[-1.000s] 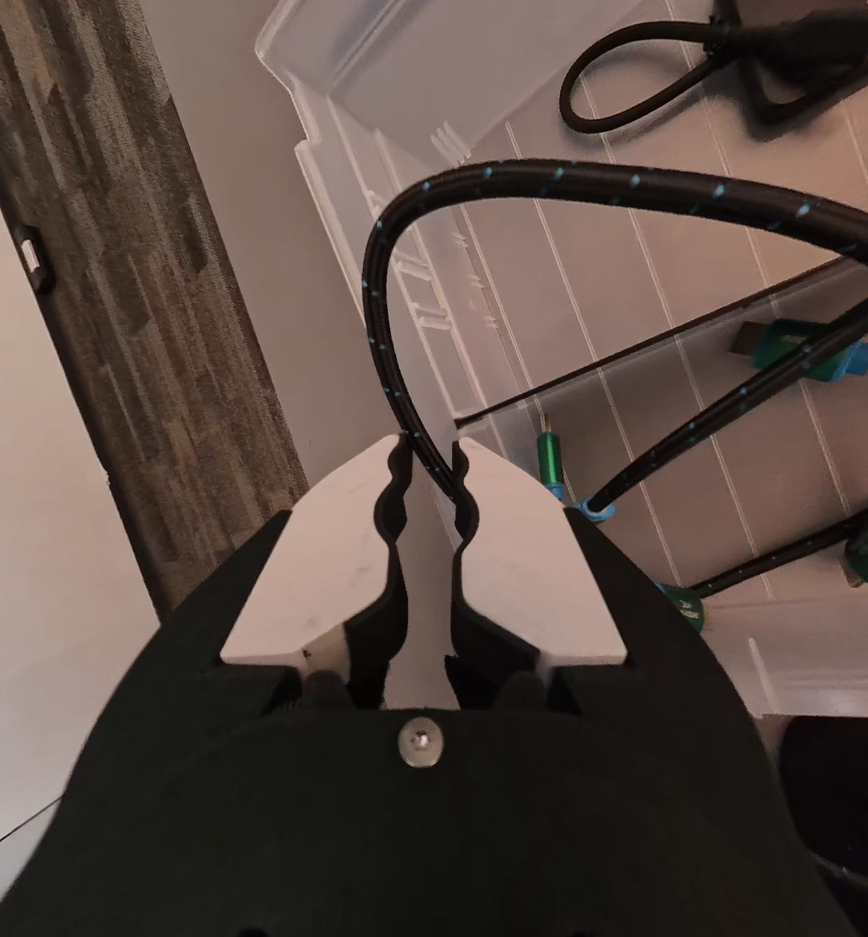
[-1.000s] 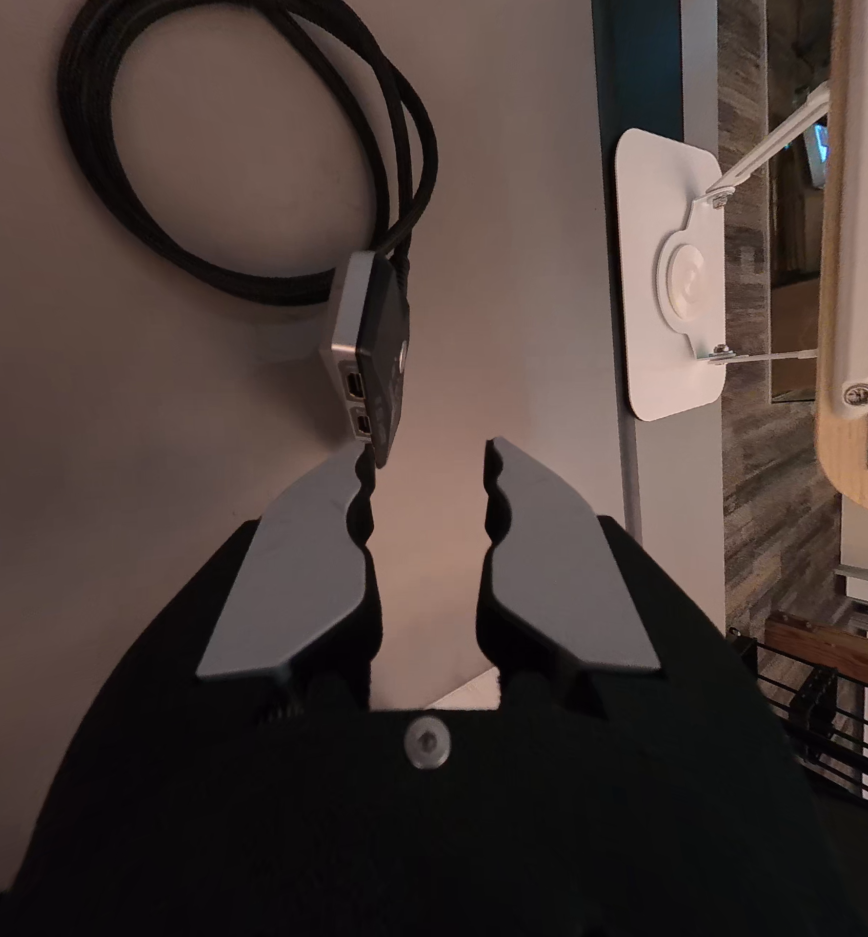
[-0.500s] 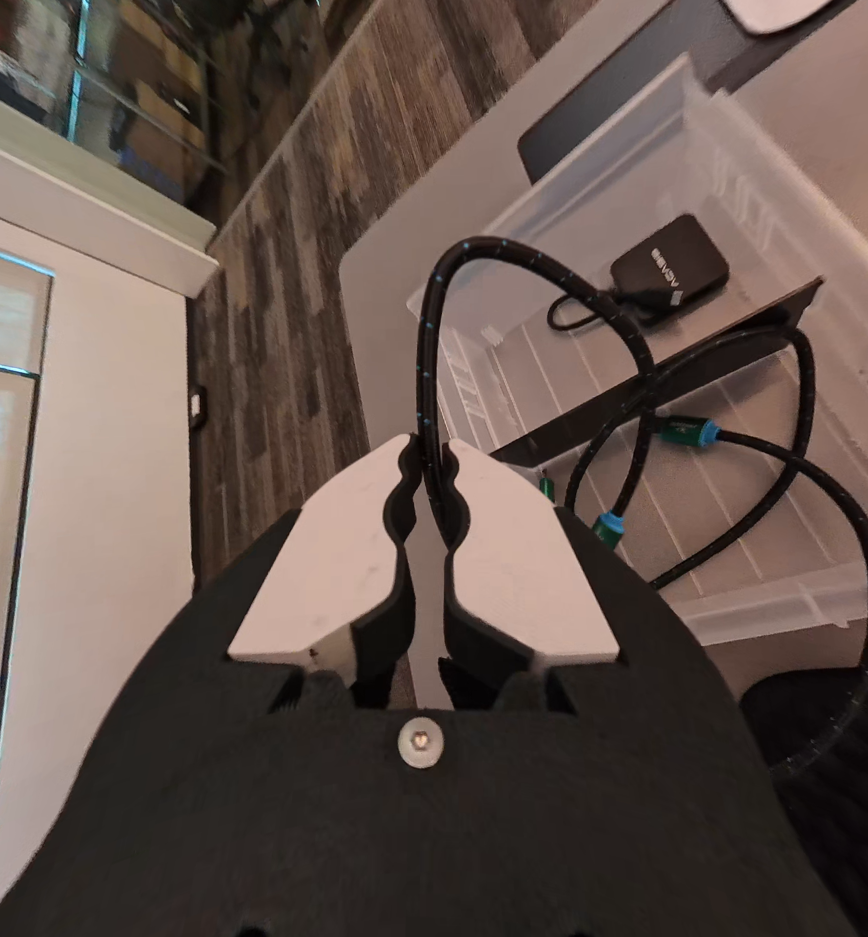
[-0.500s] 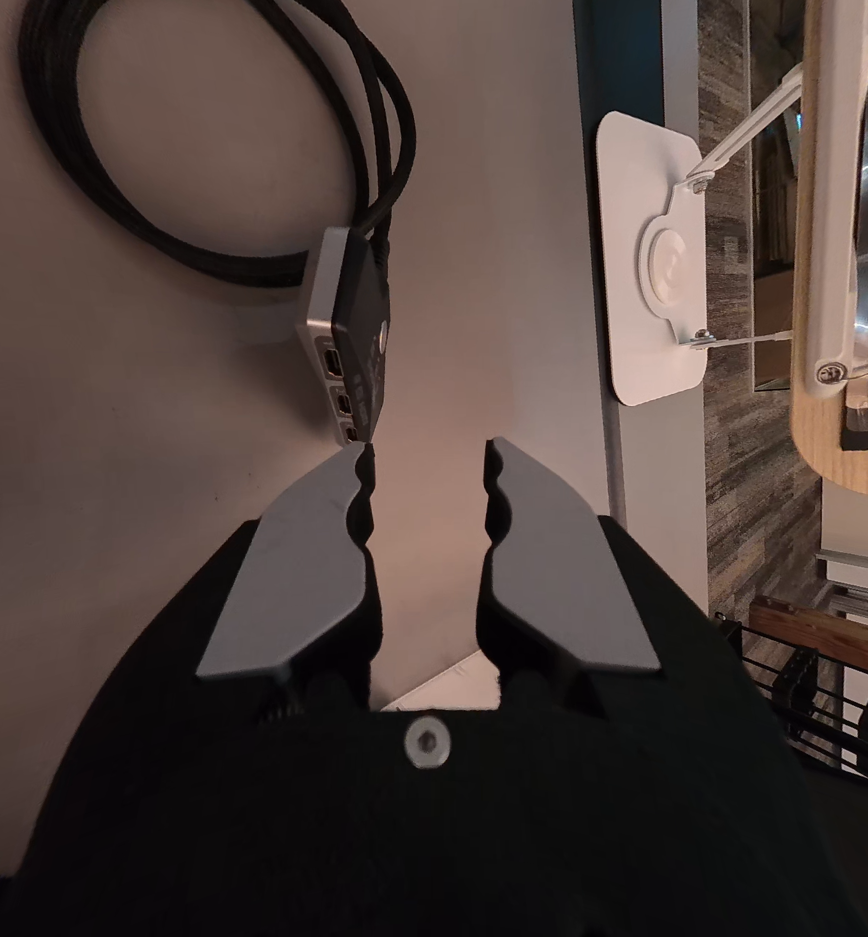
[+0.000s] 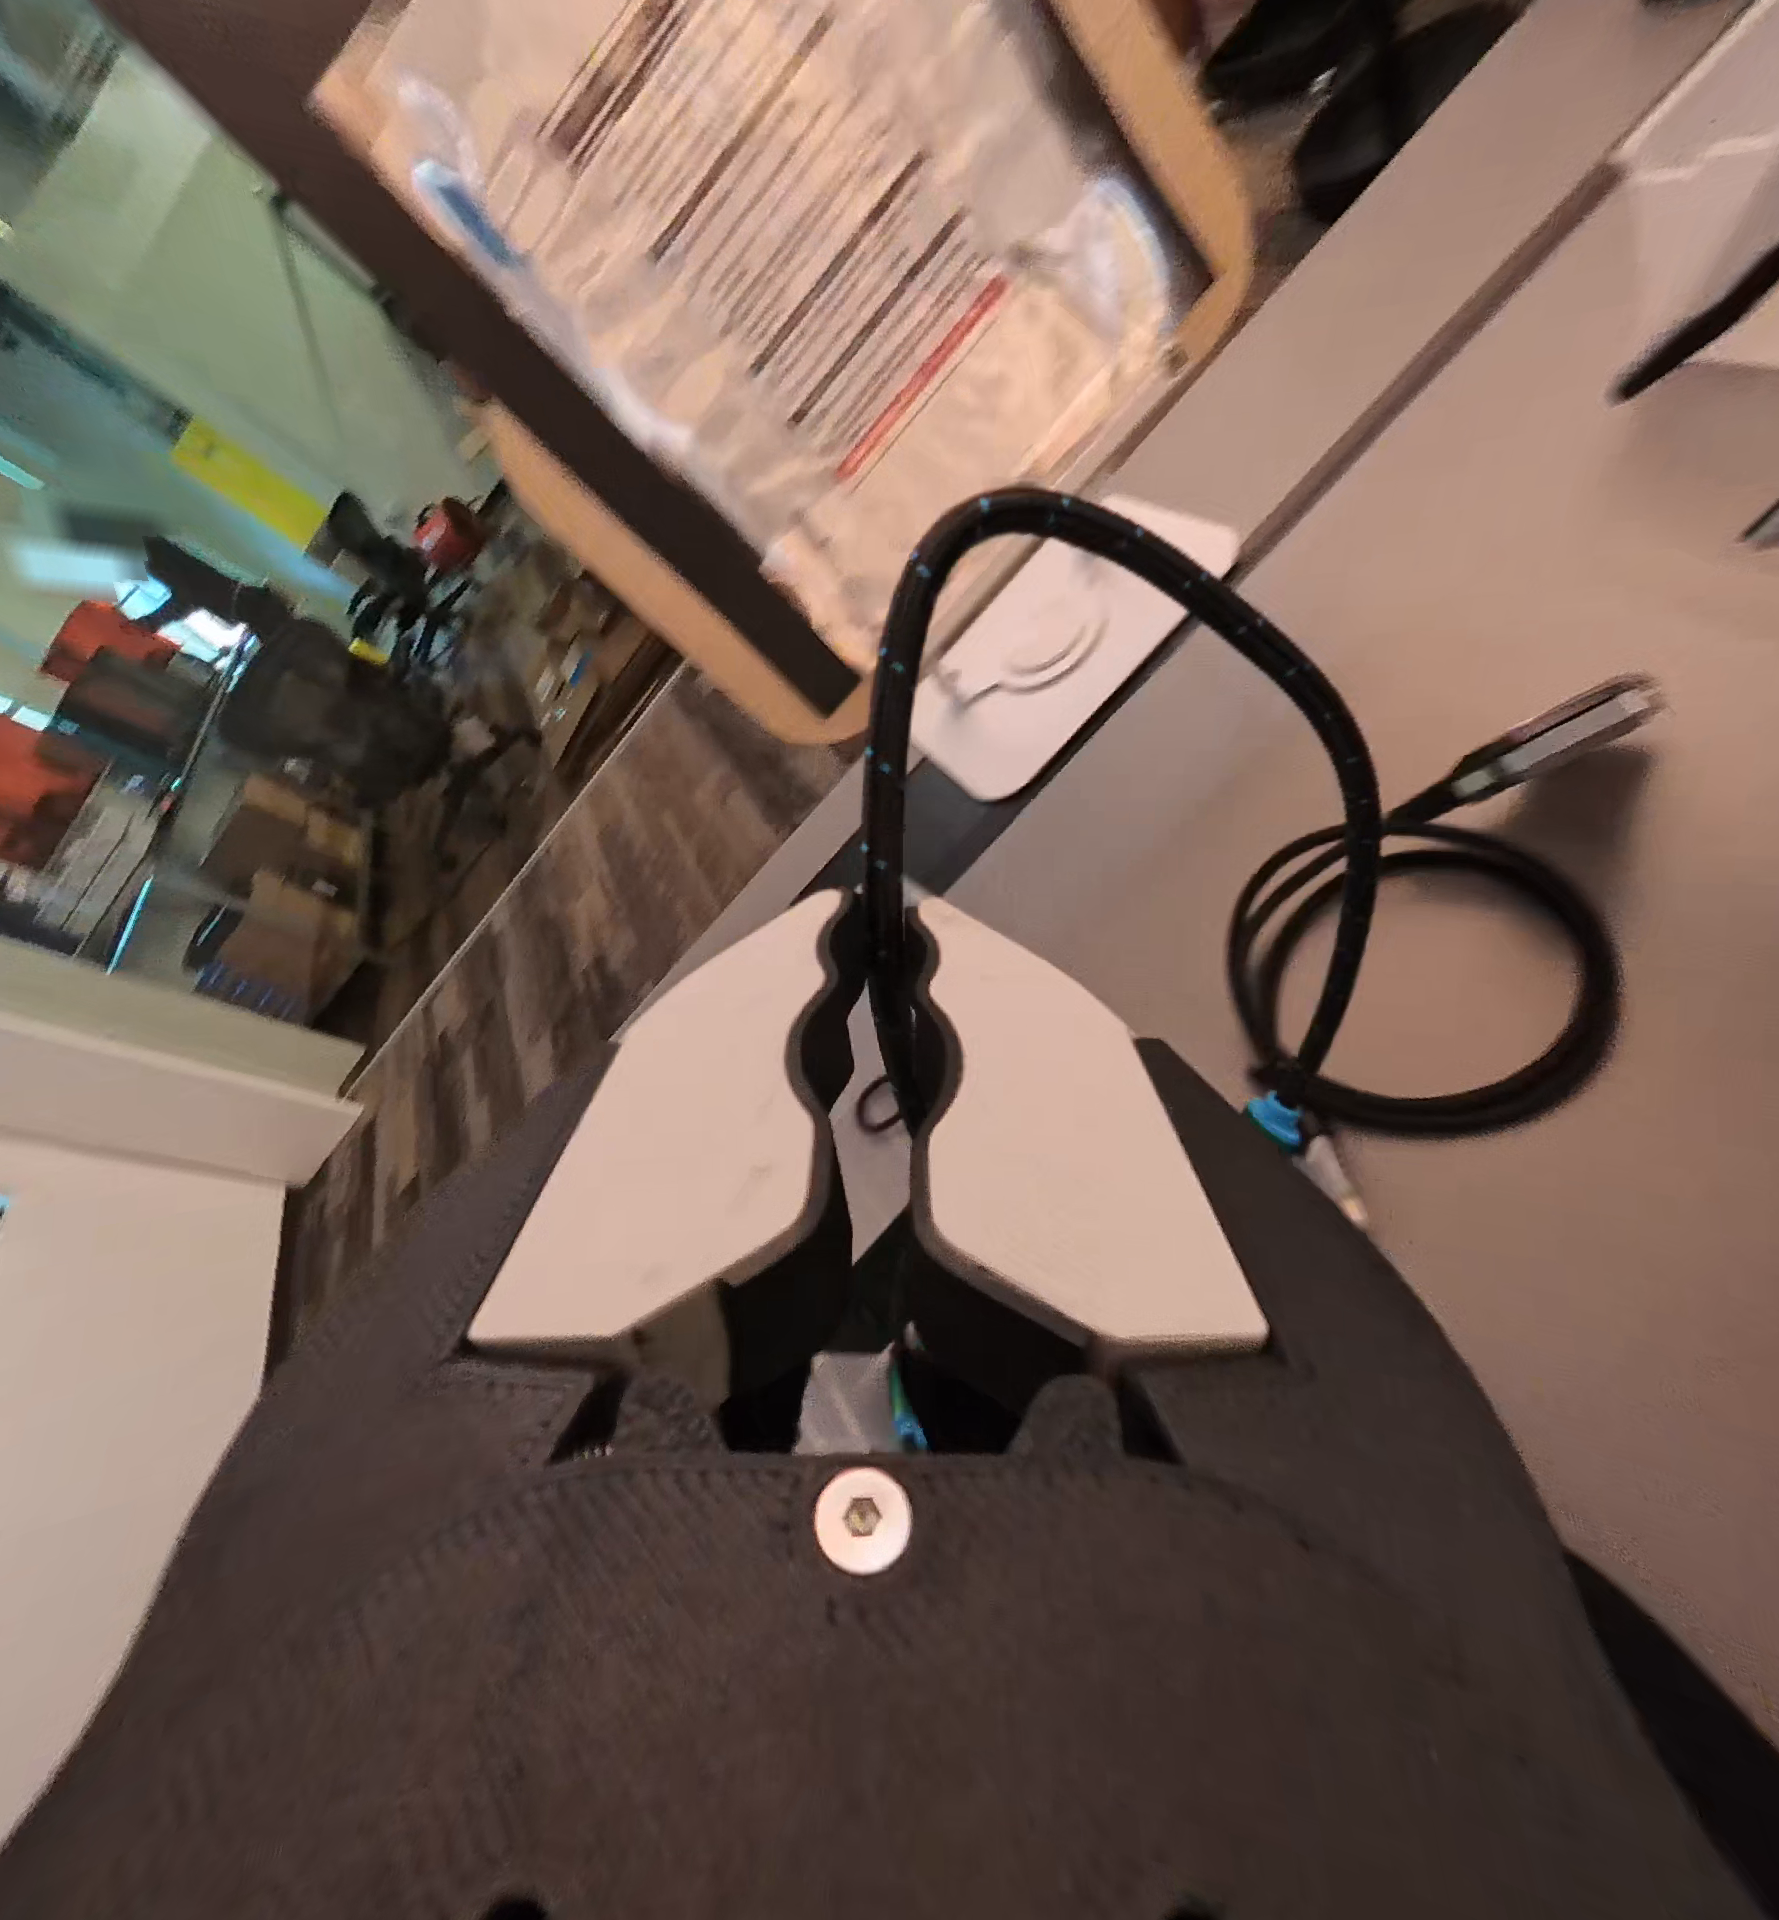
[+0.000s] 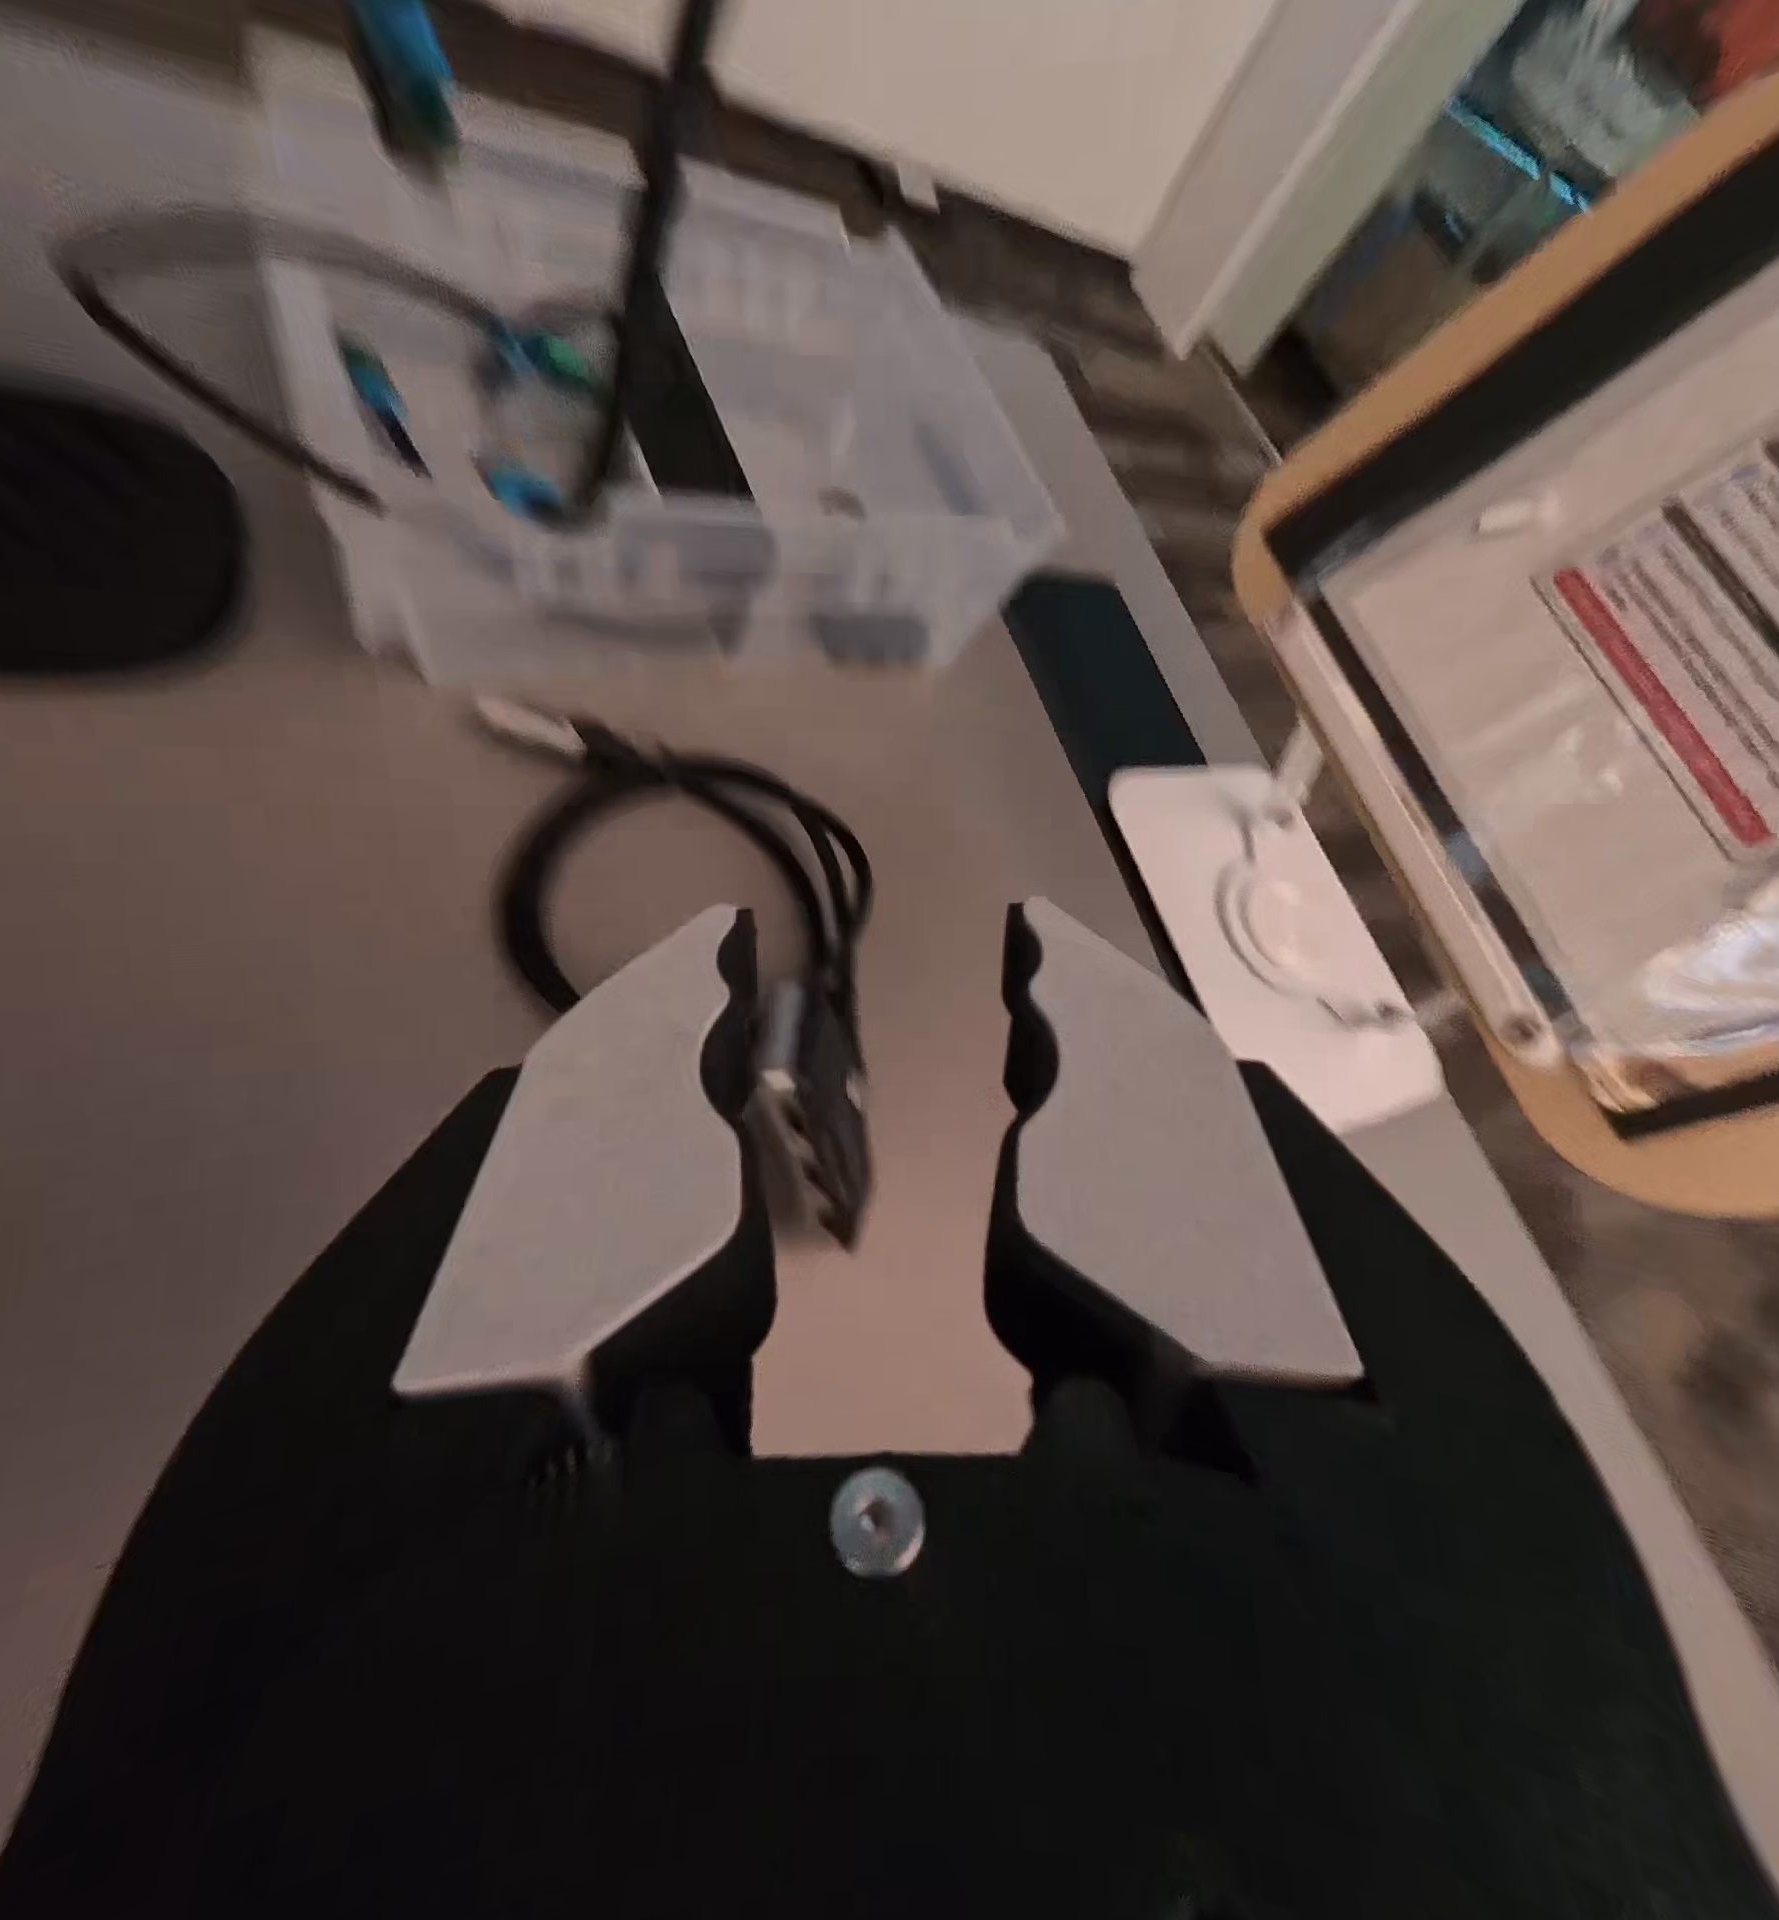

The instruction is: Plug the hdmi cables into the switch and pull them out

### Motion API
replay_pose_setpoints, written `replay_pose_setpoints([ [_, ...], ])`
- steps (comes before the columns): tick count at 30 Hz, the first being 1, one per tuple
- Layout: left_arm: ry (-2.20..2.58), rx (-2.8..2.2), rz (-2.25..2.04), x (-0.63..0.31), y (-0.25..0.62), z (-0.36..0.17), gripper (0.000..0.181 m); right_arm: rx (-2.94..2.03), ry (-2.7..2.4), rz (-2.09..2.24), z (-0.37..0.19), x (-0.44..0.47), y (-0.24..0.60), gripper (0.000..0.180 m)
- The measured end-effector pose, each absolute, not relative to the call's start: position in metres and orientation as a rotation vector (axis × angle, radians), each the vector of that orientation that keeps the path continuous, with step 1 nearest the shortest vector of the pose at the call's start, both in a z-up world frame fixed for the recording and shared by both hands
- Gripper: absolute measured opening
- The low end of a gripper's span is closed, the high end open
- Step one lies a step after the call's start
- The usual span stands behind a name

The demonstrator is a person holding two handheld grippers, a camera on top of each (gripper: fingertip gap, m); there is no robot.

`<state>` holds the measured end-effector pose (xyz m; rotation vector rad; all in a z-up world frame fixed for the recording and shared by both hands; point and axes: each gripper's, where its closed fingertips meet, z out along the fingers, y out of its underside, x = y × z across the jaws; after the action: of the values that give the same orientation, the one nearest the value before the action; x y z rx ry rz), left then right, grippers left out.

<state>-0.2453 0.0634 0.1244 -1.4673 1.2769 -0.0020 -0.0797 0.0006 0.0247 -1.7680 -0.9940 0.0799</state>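
My left gripper [image 5: 885, 906] is shut on a black braided hdmi cable [image 5: 1020, 514] with blue flecks. The cable arches up from the fingertips and drops to its blue-collared plug [image 5: 1278, 1124] by my right finger. The silver-and-black switch [image 5: 1560, 727] lies on the table beyond, with its own black lead coiled [image 5: 1436, 997] beside it. In the blurred right wrist view, my right gripper [image 6: 874, 914] is open, and the switch [image 6: 812, 1101] lies between the fingers, close to the left finger [image 6: 594, 1164]. Its coiled lead [image 6: 594, 831] lies just ahead.
A clear plastic bin [image 6: 968, 540] holding more cables with blue and green plugs stands at the far end of the table. A white stand base [image 6: 1269, 935] and a wood-framed sign board [image 6: 1591, 644] are on the right. A black chair [image 6: 64, 530] is at the left.
My left gripper has swung away from the bin with the cable, and now faces the switch. My right gripper has turned and closed in, so the switch sits between its open fingers.
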Motion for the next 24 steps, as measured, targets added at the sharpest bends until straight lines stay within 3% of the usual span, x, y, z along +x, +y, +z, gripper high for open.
replay_pose_setpoints([
  [1, 1.31, -1.444, -0.026, -0.232, 0.055, 0.123, 0.006, -1.738, -0.97, 0.164, 0.036, -0.091, -0.005, 0.049],
  [10, 1.554, -1.285, -0.079, -0.15, -0.005, 0.092, 0.006, -1.659, -0.778, 0.354, 0.085, -0.121, -0.02, 0.054],
  [11, 1.586, -1.276, -0.087, -0.145, -0.011, 0.086, 0.006, -1.672, -0.775, 0.348, 0.085, -0.119, -0.02, 0.043],
  [12, 1.609, -1.274, -0.092, -0.141, -0.014, 0.081, 0.006, -1.692, -0.804, 0.371, 0.081, -0.119, -0.024, 0.015],
  [15, 1.632, -1.296, -0.156, -0.132, -0.017, 0.073, 0.009, -1.824, -0.759, 0.501, 0.072, -0.109, -0.029, 0.003],
  [20, 1.578, -1.377, -0.452, -0.14, -0.013, 0.091, 0.062, -2.027, -0.724, 0.631, 0.048, -0.096, -0.041, 0.002],
  [24, 1.452, -1.356, -0.726, -0.172, -0.01, 0.131, 0.078, -2.022, -0.776, 1.016, 0.052, -0.119, -0.066, 0.001],
])
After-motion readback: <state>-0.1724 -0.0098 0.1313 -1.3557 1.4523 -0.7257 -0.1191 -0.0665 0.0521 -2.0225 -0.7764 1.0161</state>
